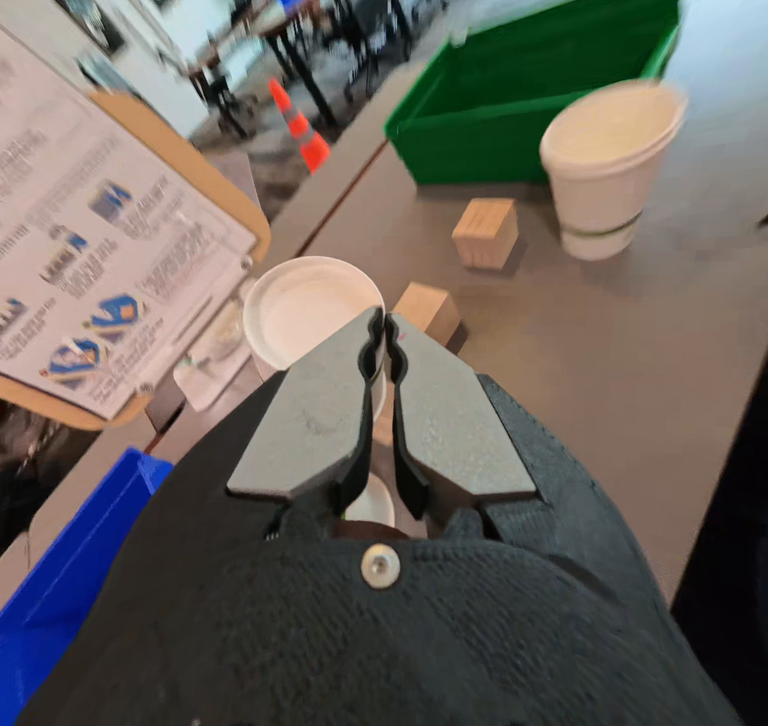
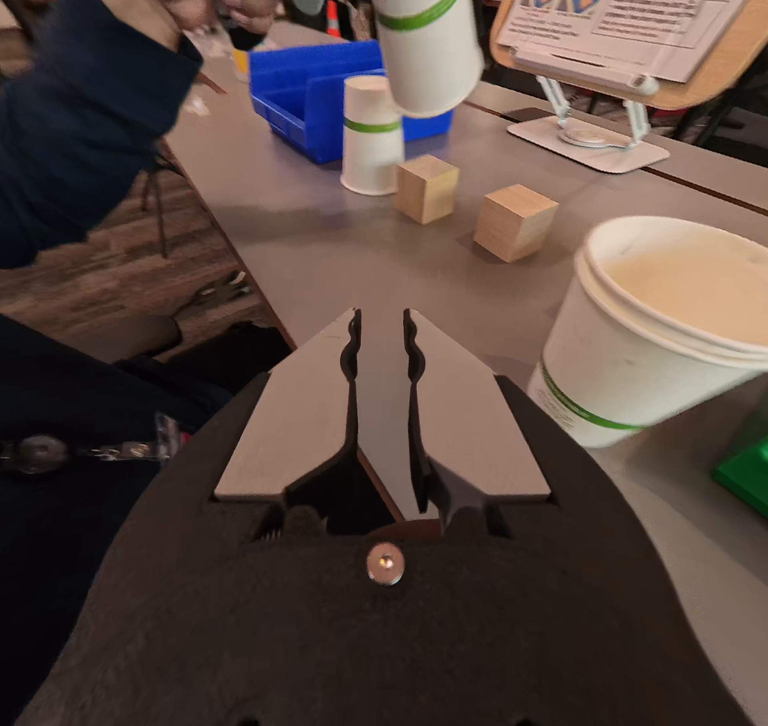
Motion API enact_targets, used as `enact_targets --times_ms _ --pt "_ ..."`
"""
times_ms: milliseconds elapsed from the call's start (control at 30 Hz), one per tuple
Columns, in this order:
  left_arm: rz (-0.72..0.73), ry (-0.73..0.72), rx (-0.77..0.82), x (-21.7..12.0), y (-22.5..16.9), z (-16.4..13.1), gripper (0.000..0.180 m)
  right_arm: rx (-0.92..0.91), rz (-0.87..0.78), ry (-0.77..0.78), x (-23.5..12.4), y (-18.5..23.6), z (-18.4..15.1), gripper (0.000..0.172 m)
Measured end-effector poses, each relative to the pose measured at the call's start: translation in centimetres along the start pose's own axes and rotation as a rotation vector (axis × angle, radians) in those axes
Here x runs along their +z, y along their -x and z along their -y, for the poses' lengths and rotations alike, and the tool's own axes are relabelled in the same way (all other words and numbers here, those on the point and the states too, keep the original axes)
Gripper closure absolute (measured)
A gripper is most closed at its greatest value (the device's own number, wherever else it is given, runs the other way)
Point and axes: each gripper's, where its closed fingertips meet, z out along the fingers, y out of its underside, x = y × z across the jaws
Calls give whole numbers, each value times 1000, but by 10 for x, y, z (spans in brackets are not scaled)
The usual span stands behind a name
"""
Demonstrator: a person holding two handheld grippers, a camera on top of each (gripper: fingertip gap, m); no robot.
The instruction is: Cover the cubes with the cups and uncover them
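The grey bench (image 2: pixel 332 249) carries everything, and places here are told from the two wooden cubes (image 2: pixel 515 222) that stand bare near its middle, a little apart from each other. Beyond them, at the far edge, a blue bin (image 2: pixel 299 95) sits beside a leaflet stand (image 2: pixel 590 137). On the opposite side a green bin (image 1: pixel 498 95) stands at the bench edge. Near the right cube a white cup (image 2: pixel 648 332) with a green stripe stands mouth up. Touching or just beside the left cube (image 2: pixel 426 187) a second cup (image 2: pixel 370 137) stands mouth down. Above that cube, clear of the bench, a third cup (image 2: pixel 428 41) hangs tilted, mouth down in the right wrist view. The left gripper (image 1: pixel 384 324) has its fingers clamped on this cup's wall, one finger inside the rim and one outside. The right gripper (image 2: pixel 381 319) hovers over bare bench near the cubes, fingers apart and holding nothing.
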Motion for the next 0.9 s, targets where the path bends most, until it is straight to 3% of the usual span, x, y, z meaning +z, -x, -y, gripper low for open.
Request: enact_targets --times_ms 167,233,367,467,500,633,733,833,900 --pt "-142 -439 -95 -64 -48 72 180 128 203 -127 20 33 28 136" --pt "-217 -554 -158 -81 -69 82 180 198 226 -198 28 32 44 127" --pt "-350 -649 -251 -95 -100 80 180 332 318 -369 32 29 79 126" --pt "-491 -697 -328 -99 -120 75 180 395 445 -442 28 39 95 135" --pt "-514 -686 -352 -96 -123 71 180 404 482 -441 28 44 96 148" --pt "-557 -663 -417 -86 -122 55 179 417 674 -439 8 59 99 172" --pt "-512 -537 -358 -56 -121 32 180 283 485 -338 2 37 96 172" --pt "-323 -455 -246 -21 -94 17 178 82 226 -174 -18 -1 105 172" --pt "-270 -377 -172 6 -80 9 175 -59 47 -55 -35 -32 117 172"
